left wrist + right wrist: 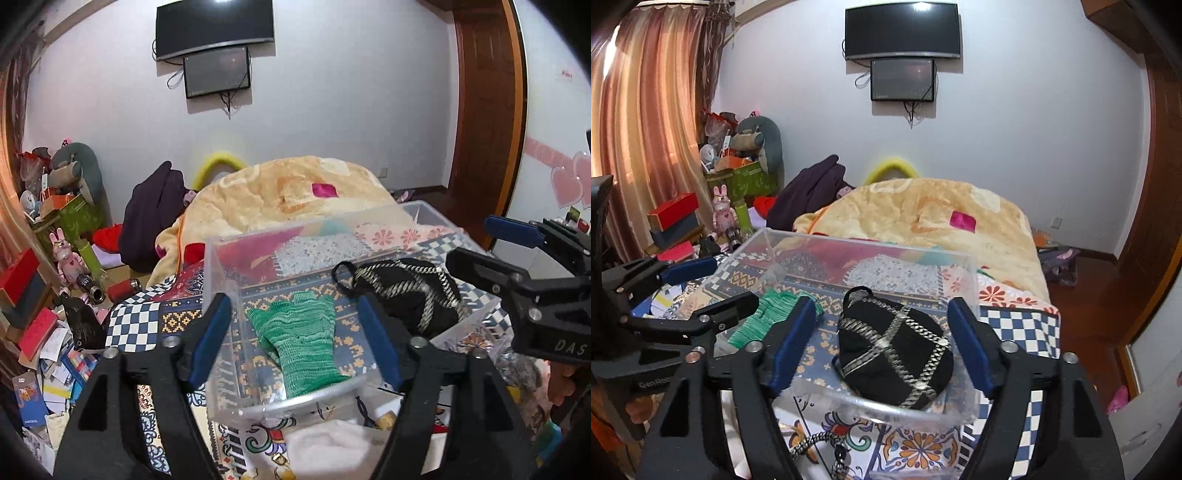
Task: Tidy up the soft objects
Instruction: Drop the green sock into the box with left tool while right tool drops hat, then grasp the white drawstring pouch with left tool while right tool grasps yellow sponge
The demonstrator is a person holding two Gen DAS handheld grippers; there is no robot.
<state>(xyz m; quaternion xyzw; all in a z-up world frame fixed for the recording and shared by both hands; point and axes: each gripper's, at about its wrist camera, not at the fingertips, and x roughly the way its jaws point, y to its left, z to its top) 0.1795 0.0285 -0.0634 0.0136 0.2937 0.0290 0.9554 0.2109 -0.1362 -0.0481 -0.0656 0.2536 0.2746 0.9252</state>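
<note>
A clear plastic box (218, 258) (971, 280) stands on the patterned bedspread. Inside it lie a green knitted glove (299, 343) (764, 321) on the left and a black pouch with silver braid (410, 295) (897, 354) on the right. My left gripper (295, 339) is open and empty, its blue pads either side of the glove, above the box. My right gripper (882, 339) is open and empty, its pads either side of the black pouch. Each gripper shows in the other's view, the right one (517, 251) and the left one (694, 288).
A white soft item (332, 446) and a braided cord (812, 443) lie on the bedspread in front of the box. A yellow blanket (288, 195) is heaped behind it. Toys, boxes and papers (55, 295) clutter the floor at left. A wooden door (487, 110) is at right.
</note>
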